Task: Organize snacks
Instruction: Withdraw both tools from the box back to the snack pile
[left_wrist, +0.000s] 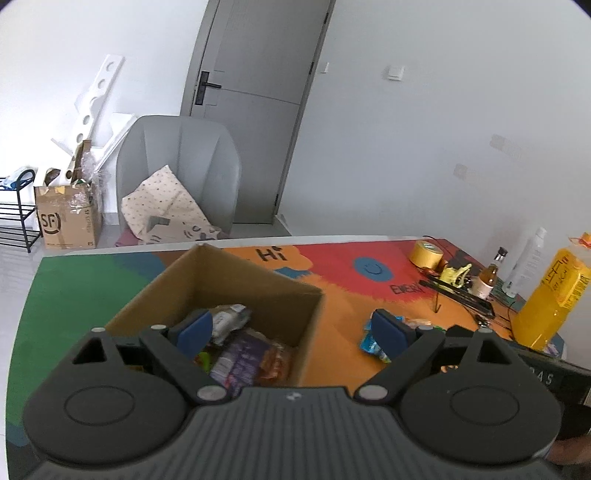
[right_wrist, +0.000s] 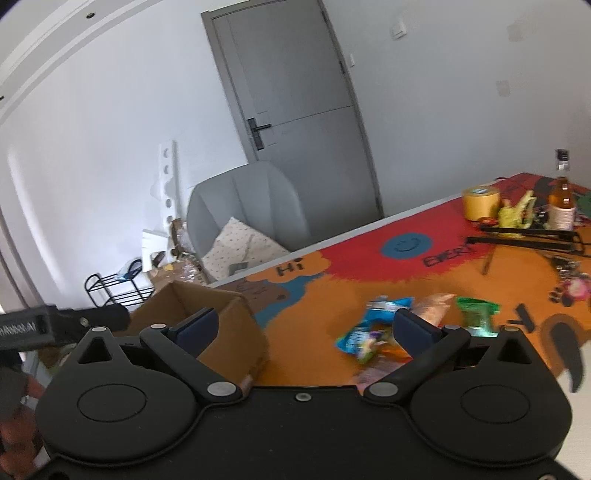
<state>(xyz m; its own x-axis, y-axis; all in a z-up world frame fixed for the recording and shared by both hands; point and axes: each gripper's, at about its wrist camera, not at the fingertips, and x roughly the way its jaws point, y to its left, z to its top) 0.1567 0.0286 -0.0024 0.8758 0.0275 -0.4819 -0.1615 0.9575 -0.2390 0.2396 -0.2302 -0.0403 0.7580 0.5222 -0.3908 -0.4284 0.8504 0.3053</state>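
The left gripper (left_wrist: 291, 328) hangs with jaws spread and nothing in them above the near corner of the cardboard box (left_wrist: 236, 280), where several snack packets (left_wrist: 243, 354) already lie (dropped in, I'd guess). The right gripper (right_wrist: 306, 328) is likewise wide and empty; just ahead of it, loose snacks (right_wrist: 373, 332) wait on the colourful tablecloth (right_wrist: 424, 273), probably next.

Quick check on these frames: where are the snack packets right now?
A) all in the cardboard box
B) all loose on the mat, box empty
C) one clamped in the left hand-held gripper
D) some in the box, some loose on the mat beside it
D: the left wrist view shows packets lying inside the cardboard box, while the right wrist view shows the blue packet and green packet loose on the mat.
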